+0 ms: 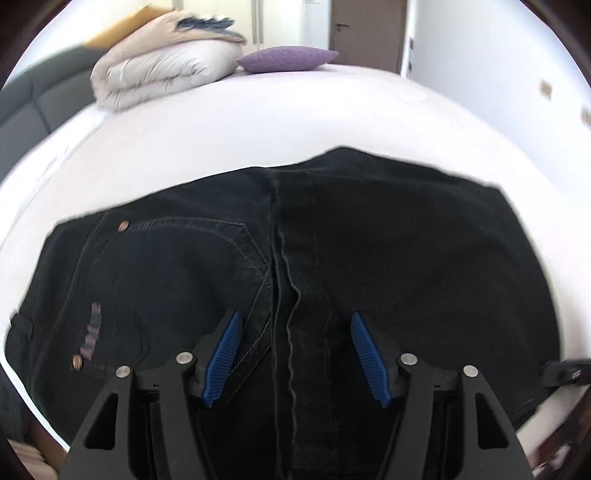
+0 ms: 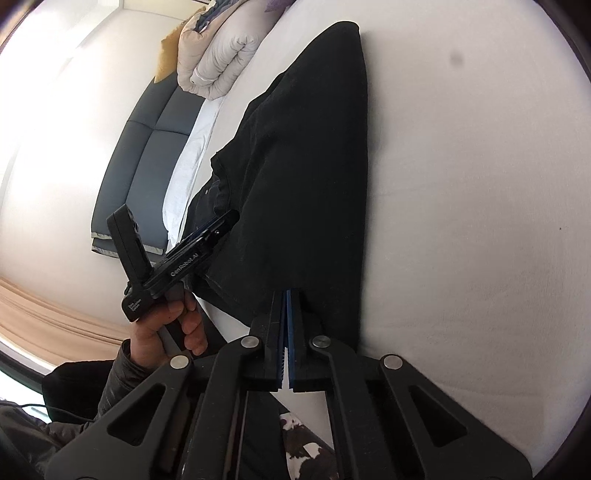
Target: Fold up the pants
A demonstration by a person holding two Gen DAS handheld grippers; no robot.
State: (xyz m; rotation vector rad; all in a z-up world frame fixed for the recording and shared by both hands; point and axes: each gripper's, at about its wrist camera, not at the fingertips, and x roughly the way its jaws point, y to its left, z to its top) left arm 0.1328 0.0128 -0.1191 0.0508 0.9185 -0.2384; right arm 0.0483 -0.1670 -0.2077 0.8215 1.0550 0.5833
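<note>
Black jeans lie folded on a white bed, with a back pocket and copper rivets showing at the left. My left gripper is open, its blue pads spread just above the centre seam near the bed's front edge. In the right wrist view the jeans stretch away from me. My right gripper is shut on the jeans' near edge. The left gripper shows there too, held by a hand above the jeans' left side.
A folded beige duvet and a purple pillow sit at the far end of the bed. A grey padded headboard runs along the bed's left side. A door stands beyond the bed.
</note>
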